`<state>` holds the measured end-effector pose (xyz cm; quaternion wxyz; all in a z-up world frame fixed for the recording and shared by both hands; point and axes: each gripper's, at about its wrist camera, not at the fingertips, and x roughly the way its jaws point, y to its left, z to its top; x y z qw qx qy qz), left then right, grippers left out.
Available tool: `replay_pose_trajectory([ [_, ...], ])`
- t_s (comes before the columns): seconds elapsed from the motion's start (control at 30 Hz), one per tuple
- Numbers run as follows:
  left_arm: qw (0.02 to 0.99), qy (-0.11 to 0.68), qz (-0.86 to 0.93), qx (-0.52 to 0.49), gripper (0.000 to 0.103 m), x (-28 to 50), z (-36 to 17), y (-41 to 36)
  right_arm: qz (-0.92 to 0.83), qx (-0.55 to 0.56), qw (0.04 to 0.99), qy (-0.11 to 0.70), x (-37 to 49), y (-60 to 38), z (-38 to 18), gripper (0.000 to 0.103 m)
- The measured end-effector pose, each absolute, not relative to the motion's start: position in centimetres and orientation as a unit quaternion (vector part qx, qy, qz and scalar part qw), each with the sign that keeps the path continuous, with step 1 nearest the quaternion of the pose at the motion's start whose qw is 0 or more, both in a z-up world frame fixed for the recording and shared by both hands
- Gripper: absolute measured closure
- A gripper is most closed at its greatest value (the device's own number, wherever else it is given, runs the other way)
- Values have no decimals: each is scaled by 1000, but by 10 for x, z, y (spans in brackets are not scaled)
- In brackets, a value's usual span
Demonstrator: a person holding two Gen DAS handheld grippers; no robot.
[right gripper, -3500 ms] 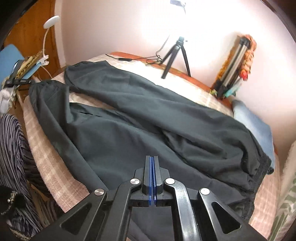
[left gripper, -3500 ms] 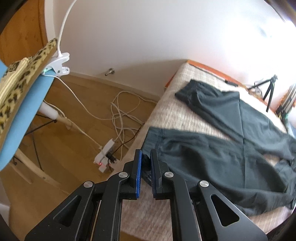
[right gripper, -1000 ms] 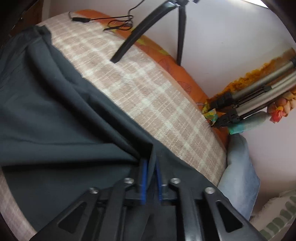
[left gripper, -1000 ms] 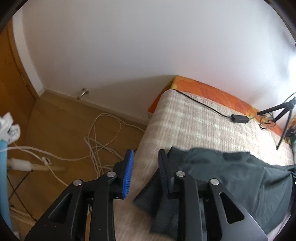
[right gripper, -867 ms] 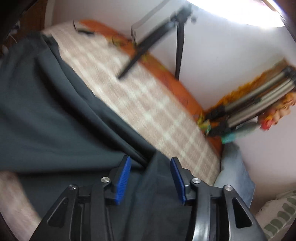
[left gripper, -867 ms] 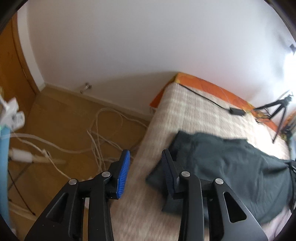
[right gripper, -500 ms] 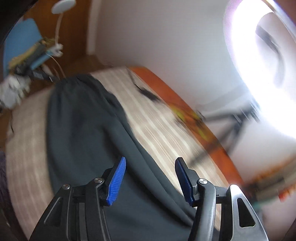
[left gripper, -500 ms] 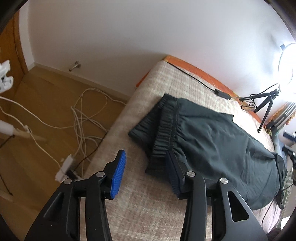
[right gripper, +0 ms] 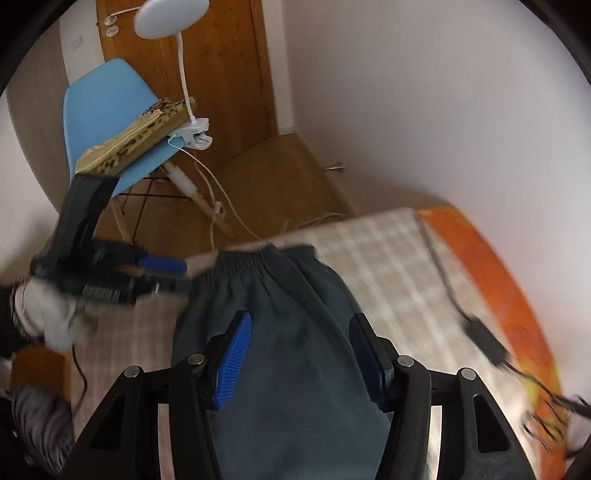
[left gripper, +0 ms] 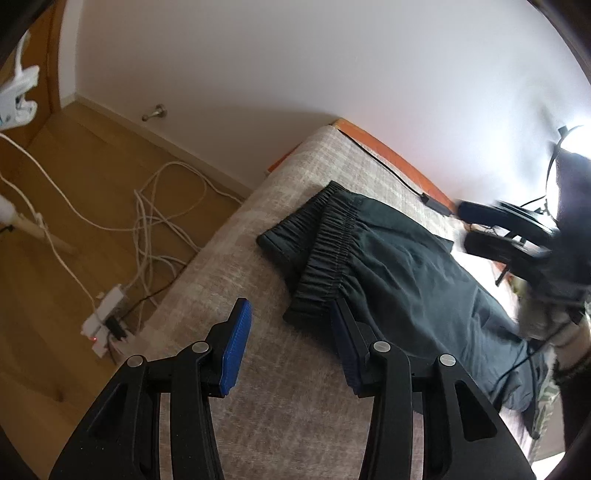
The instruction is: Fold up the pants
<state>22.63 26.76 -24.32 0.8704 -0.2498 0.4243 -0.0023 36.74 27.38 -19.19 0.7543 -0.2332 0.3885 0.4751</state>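
Observation:
Dark grey pants (left gripper: 399, 266) lie on the checked bed cover (left gripper: 295, 417), folded lengthwise with one leg over the other, the gathered hems (left gripper: 325, 251) stacked near the bed's end. My left gripper (left gripper: 288, 339) is open and empty, just in front of the hems. My right gripper (right gripper: 299, 354) is open and empty, held above the pants (right gripper: 288, 332) and looking along them. The left gripper also shows in the right wrist view (right gripper: 162, 273), beside the hem end. The right gripper appears blurred in the left wrist view (left gripper: 480, 229).
The bed's edge drops to a wooden floor with white cables (left gripper: 162, 221) and a power strip (left gripper: 107, 317). A blue chair (right gripper: 107, 110) with a clip lamp (right gripper: 170, 18) stands by the door. A black cable with an adapter (right gripper: 480, 336) lies on the bed.
Both grippers carried one leg over onto the other, then opened and let go. Both have since pulled back from the cloth, and the right gripper has swung round toward the hem end.

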Motion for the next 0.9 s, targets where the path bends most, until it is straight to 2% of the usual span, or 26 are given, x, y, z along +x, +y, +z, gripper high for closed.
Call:
replay_pose_trajectory([
  [0.13, 871, 421, -17, -254, 63, 230, -245, 262, 479, -234, 737, 415, 386, 312, -215, 45],
  [0.2, 870, 420, -19, -257, 73, 233, -247, 260, 477, -233, 734, 424, 395, 327, -224, 45],
  [0.27, 872, 421, -20, -250, 76, 236, -249, 257, 476, -225, 727, 441, 403, 337, -233, 46],
  [0.33, 879, 416, -14, -235, 79, 234, -248, 253, 478, -221, 719, 453, 406, 343, -239, 61],
  [0.4, 885, 409, -10, -225, 83, 231, -245, 252, 489, -219, 707, 462, 405, 347, -245, 84],
  [0.43, 888, 405, -6, -216, 96, 230, -243, 251, 495, -222, 704, 459, 400, 349, -245, 90],
  [0.47, 893, 402, -2, -204, 96, 229, -240, 251, 496, -227, 704, 456, 398, 348, -245, 98],
  [0.5, 895, 399, -2, -198, 96, 230, -237, 253, 492, -237, 707, 449, 394, 348, -244, 100],
  [0.73, 894, 396, 1, -209, 97, 235, -234, 263, 464, -215, 742, 433, 409, 333, -232, 103],
  [0.9, 884, 393, -4, -253, 79, 232, -236, 271, 442, -179, 754, 453, 434, 322, -236, 103],
])
